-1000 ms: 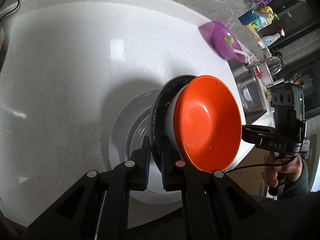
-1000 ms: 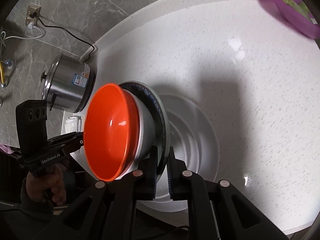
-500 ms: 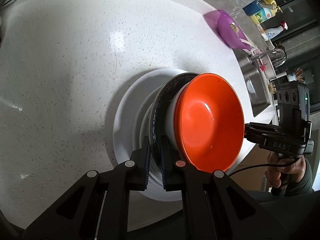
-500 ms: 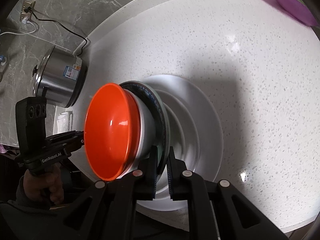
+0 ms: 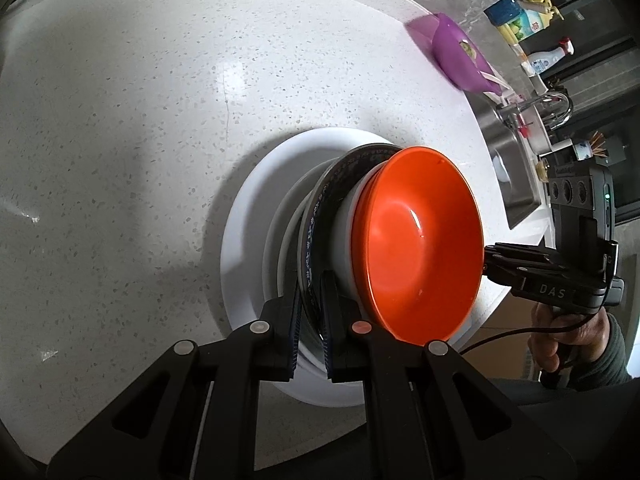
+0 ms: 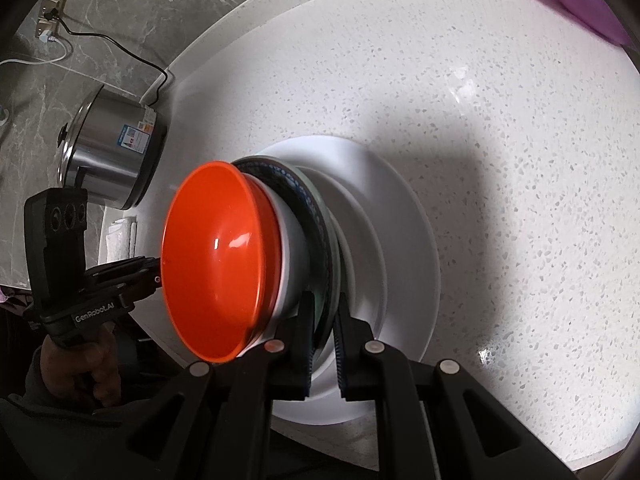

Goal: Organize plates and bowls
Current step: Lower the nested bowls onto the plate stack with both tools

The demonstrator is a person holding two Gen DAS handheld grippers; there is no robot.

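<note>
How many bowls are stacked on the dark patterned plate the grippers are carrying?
2: an orange bowl on top, nested in a white bowl that sits on the dark plate. Only the white bowl's outer wall shows, so another could be hidden inside the stack.

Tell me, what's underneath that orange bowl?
The orange bowl nests in a white bowl on a dark patterned plate, above white plates. Their centres are covered.

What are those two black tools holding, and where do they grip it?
Both the left tool and right tool pinch opposite rims of a dark plate, which carries a white bowl and an orange bowl.
</note>
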